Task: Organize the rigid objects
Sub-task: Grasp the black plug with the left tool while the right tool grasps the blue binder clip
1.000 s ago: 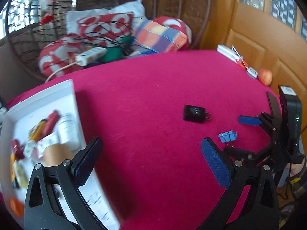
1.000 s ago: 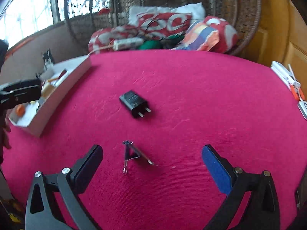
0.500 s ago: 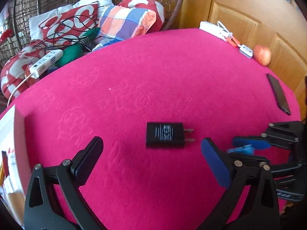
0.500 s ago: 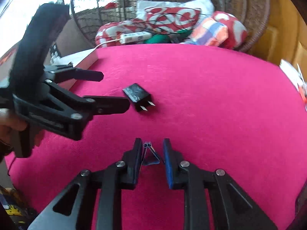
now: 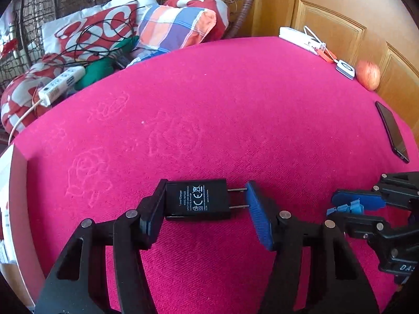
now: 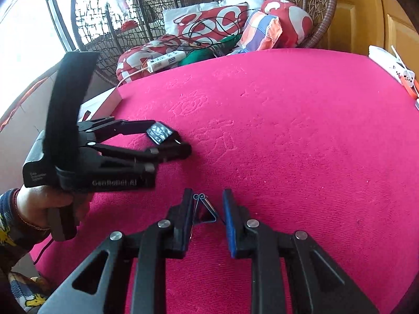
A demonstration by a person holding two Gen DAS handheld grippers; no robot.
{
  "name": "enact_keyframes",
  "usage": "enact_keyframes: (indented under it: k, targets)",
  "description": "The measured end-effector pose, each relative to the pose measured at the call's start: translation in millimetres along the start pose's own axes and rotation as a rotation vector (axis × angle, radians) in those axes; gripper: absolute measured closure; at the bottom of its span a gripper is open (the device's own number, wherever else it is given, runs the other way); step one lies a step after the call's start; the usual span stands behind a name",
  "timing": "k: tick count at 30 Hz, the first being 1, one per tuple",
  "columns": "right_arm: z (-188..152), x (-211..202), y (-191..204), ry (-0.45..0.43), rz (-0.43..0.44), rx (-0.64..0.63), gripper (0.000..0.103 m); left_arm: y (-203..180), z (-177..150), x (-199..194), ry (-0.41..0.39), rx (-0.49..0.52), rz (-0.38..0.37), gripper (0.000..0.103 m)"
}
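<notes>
Closing now, the left gripper [image 5: 204,206] has its jaws coming in on the charger [image 5: 197,198], which lies flat on the cloth [image 5: 222,110] between them: the left pad sits against the charger's blunt end, the blue right pad just at the tips of its two prongs, which point to three o'clock. From the right wrist view the same pair shows at nine o'clock, the left gripper [image 6: 167,141] reaching in level with the charger [image 6: 159,133] between its fingers and a hand [image 6: 49,204] wrapped round the handle below a black strap. Over to the right gripper [image 6: 207,209]: it is clamped tight on the clip [image 6: 205,210], a blue binder clip with its wire loops pointing to twelve o'clock, pinched between both pads right on the cloth. In the left wrist view that gripper [image 5: 351,208] shows at three o'clock with the blue clip [image 5: 348,206] nipped between its pads. Moving outward, a phone [image 5: 392,133] lies dark at two o'clock near the cloth's edge, an apple [image 5: 368,74] sits beyond it at one o'clock beside a small white device [image 5: 345,69], and a power strip [image 5: 61,85] rests among cushions [image 5: 178,26] at ten o'clock. A white box [image 5: 6,183] edges in at nine o'clock.
</notes>
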State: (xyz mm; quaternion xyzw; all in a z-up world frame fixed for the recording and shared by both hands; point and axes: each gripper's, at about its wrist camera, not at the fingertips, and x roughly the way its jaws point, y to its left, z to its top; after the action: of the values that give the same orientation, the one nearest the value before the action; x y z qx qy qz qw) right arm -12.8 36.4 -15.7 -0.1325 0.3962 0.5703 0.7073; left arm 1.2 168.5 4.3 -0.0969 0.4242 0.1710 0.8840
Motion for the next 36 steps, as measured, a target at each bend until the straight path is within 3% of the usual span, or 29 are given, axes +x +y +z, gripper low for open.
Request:
enact_keyframes:
  k: [6, 14, 20, 28, 30, 32, 36]
  targets:
    - [1, -1, -2, -0.004, -0.002, -0.007, 0.082, 2, -12, -18, -0.039, -0.038, -0.019, 0.044]
    - [1, -6, 11, -0.043, -0.041, -0.067, 0.082, 7, -15, -86, -0.196, -0.041, -0.002, 0.044]
    - [8, -18, 31, -0.084, -0.014, -0.117, 0.082, 29, -21, -133, -0.292, -0.097, 0.031, 0.044]
    - [15, -32, 25, -0.130, -0.019, -0.082, 0.081, 54, -31, -161, -0.340, -0.174, 0.045, 0.044]
    - [11, -33, 17, -0.127, -0.050, -0.070, 0.070, 57, -33, -164, -0.345, -0.187, 0.041, 0.044]
    - [8, -34, 15, -0.119, -0.077, -0.065, 0.044, 57, -34, -165, -0.348, -0.195, 0.035, 0.044]
    - [3, -32, 17, -0.099, -0.035, -0.079, 0.042, 56, -33, -169, -0.357, -0.190, 0.029, 0.044]
